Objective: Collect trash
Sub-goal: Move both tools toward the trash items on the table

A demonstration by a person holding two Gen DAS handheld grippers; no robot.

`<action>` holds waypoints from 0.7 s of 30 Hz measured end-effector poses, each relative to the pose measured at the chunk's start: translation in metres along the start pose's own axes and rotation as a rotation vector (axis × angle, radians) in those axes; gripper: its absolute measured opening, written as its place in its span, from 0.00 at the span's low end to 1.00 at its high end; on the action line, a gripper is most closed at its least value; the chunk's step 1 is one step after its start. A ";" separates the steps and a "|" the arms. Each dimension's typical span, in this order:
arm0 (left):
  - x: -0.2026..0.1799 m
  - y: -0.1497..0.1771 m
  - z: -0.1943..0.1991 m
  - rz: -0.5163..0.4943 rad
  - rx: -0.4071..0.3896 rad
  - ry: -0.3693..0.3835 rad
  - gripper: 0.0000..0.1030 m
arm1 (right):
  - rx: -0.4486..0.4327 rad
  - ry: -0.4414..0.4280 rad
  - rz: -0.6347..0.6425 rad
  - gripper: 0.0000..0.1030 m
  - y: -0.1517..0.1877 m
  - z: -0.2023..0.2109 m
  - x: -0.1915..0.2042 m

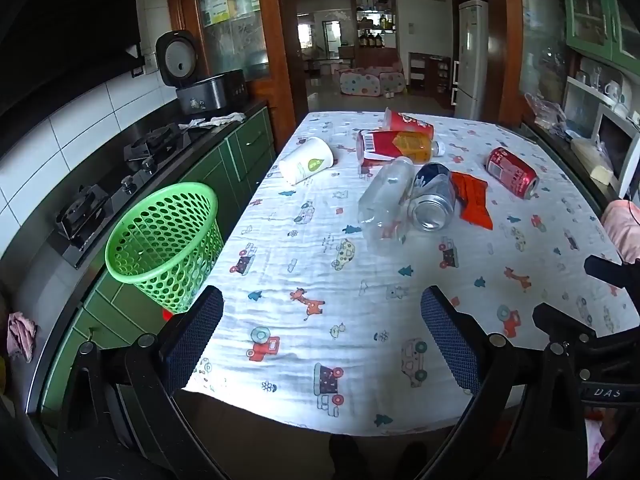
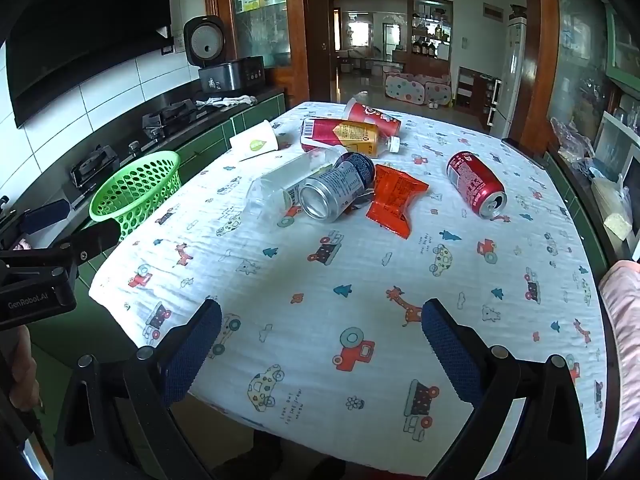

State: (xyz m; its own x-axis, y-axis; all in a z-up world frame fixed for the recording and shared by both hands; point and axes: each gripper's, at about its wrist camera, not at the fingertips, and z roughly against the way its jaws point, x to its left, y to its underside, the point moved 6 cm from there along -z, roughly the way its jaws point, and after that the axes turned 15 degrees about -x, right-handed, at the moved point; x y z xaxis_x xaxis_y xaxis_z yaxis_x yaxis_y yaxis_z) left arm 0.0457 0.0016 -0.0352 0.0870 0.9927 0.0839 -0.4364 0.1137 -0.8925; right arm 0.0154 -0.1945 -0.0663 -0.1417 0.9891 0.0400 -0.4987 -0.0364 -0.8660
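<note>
Both tongs, the left gripper (image 1: pixel 322 320) and right gripper (image 2: pixel 322 320), hang wide open and empty above the table's near edge. The litter lies well ahead; the red can (image 2: pixel 476 188), ahead-right, points its long axis back toward the nearer right gripper. The green basket (image 1: pixel 164 236) stands left of the left gripper.

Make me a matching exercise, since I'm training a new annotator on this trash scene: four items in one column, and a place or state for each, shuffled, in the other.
Items:
1. green basket
2. red soda can
3. clear plastic bottle
4. white paper cup

Descriptions:
A. lying apart from the pile, toward the right side of the table
B. lying against the blue-and-silver can
C. on its side near the table's left edge, green leaf logo showing
D. off the table's left edge, tilted, nothing visible inside

Pairs: 1-D, 2-A, 3-B, 4-C
</note>
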 end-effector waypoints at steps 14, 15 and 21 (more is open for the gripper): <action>0.004 -0.010 -0.019 -0.008 0.006 0.005 0.95 | 0.007 0.003 -0.003 0.94 -0.009 -0.018 -0.011; 0.005 -0.011 -0.021 -0.012 0.005 0.005 0.95 | 0.008 0.003 -0.002 0.94 -0.011 -0.020 -0.012; 0.003 -0.018 -0.034 -0.021 0.007 0.012 0.95 | 0.011 -0.006 -0.016 0.94 -0.019 -0.030 -0.016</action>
State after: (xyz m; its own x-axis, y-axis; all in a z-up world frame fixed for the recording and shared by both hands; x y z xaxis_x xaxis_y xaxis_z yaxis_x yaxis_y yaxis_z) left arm 0.0844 0.0016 -0.0345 0.1067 0.9896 0.0969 -0.4406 0.1344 -0.8876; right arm 0.0531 -0.2058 -0.0652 -0.1389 0.9887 0.0566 -0.5100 -0.0224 -0.8599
